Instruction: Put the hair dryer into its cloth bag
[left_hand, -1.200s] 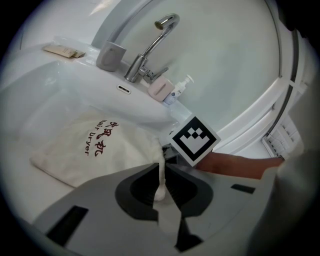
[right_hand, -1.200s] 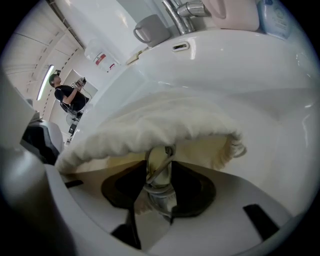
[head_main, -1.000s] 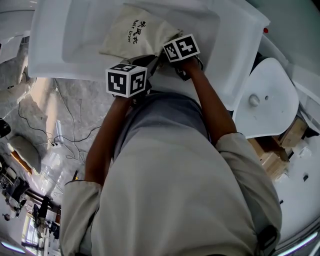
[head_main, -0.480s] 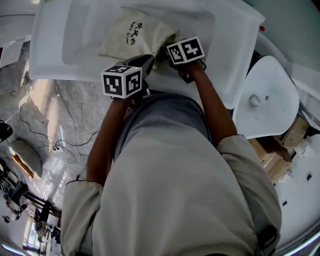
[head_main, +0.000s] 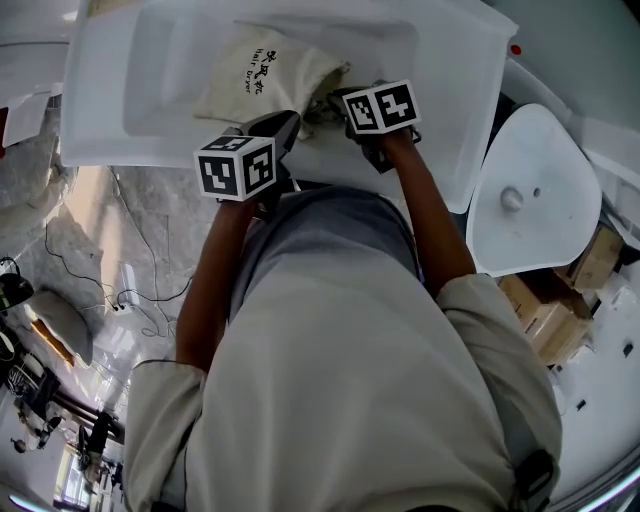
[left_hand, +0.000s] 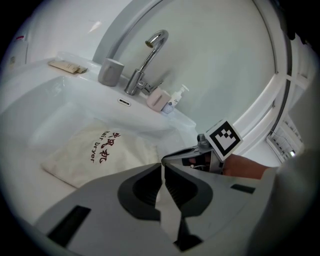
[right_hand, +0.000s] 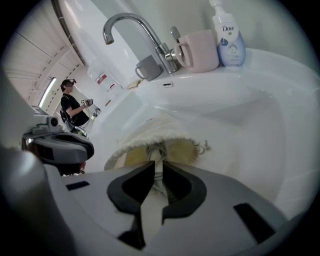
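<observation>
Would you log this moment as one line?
left gripper: shut on cloth bag | right gripper: jaws just closing on its rim | bag in sink

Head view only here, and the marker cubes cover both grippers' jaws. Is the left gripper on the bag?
Observer: Yes, the left gripper is shut on a fold of the cloth bag.
Operator: And the other one?
Observer: The right gripper has just been closing. Its jaws pinch the rim at the bag's open mouth.
Operator: Anything at the back of the basin?
Observer: A pink mug and a pump bottle stand beside the faucet, apart from the bag.
</observation>
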